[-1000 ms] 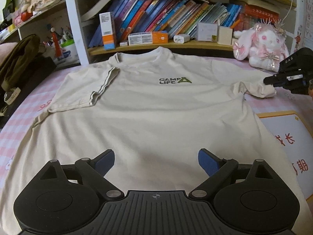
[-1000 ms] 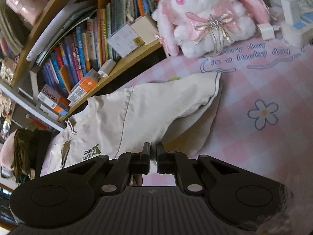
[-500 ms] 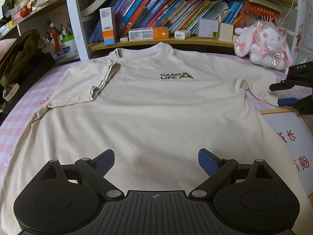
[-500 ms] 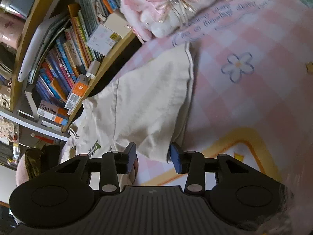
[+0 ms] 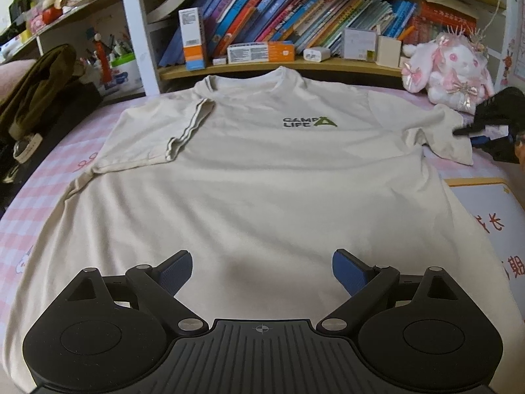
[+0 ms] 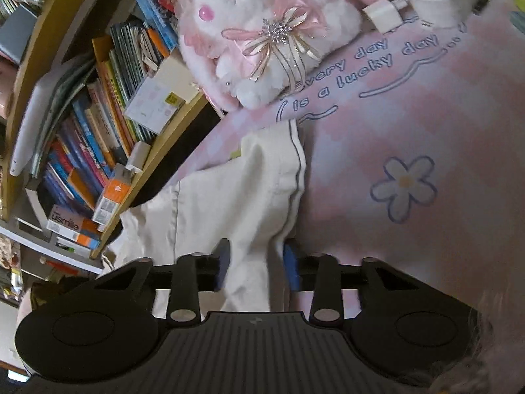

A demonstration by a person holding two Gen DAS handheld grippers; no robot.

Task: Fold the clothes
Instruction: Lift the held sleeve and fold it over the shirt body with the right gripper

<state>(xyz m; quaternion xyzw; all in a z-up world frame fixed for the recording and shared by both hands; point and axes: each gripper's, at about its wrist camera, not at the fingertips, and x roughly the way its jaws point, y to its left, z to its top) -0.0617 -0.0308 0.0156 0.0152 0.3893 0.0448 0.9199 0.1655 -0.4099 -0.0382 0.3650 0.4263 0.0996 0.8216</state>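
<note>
Beige T-shirt (image 5: 262,180) spread flat.
Left gripper (image 5: 262,271) jaws wide apart above hem; right gripper (image 6: 256,264) jaws closing, apart around sleeve (image 6: 249,197).

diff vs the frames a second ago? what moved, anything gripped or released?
The right gripper let go of the sleeve edge it had pinched, dropped lower and re-approached; its jaws have just been closing again with the sleeve fabric between them, though a gap still shows, so no firm grip yet. The sleeve lies flatter, less bunched. The left gripper stayed open over the T-shirt hem; the plush rabbit did not move.
</note>
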